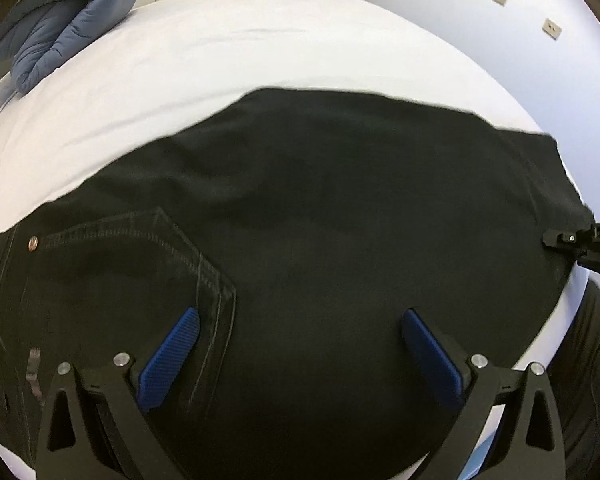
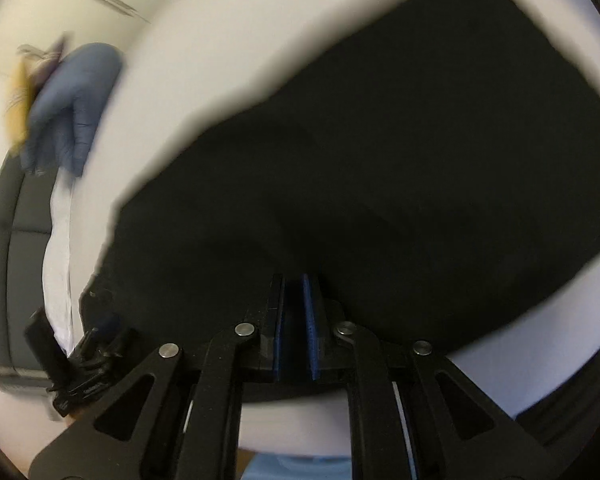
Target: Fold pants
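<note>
Black pants (image 1: 320, 208) were spread flat on the white bed (image 1: 220, 60). Left gripper (image 1: 300, 320) was held wide open, empty, above them; right gripper (image 2: 294, 300) appeared nearly closed, possibly pinching the hem. A thin pinch could slip, skewing the fold.

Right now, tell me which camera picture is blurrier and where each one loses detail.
Right wrist view is blurrier: edges of the pants and the blue blanket smear. Left wrist view is sharper: pocket stitching reads clearly, though the far pants edge softens. Both bend the bed strongly, and the black cloth swallows folds.
</note>
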